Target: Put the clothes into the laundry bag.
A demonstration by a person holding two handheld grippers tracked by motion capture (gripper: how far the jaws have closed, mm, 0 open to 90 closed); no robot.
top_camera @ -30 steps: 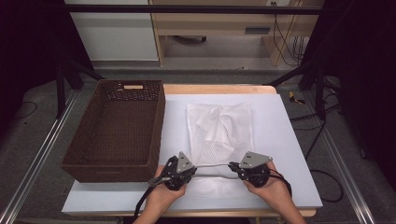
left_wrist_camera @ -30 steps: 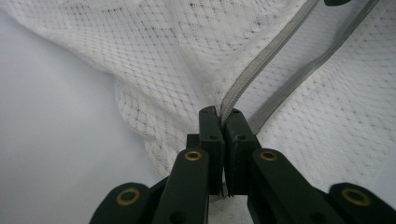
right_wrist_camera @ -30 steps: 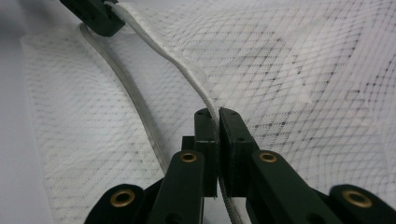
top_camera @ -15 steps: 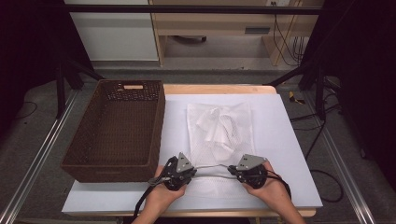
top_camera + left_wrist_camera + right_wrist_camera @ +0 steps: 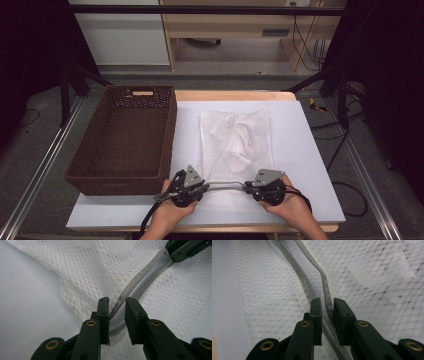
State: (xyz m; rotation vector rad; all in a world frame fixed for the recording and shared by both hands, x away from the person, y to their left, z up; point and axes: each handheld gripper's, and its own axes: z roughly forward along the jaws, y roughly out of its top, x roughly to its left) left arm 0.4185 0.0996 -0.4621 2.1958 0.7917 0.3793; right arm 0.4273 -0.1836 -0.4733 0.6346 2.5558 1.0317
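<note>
No text, label, brand, number or sign can be read anywhere in these views; nothing legible is found on the mesh bag [image 5: 235, 145], the basket [image 5: 125, 145] or the table [image 5: 310, 165].

Right gripper [image 5: 327, 305] over mesh bag [image 5: 372, 277]
My jaws just opened a bit; one zipper [image 5: 322, 277] edge runs between them, pads look clear of it.

Even overhead light brightens the white table [image 5: 310, 150]; beyond the table the room sinks into darkness. Gripper views are dimmer, greyish, sharp on the mesh bag [image 5: 95, 270], with blurred lower edges.
</note>
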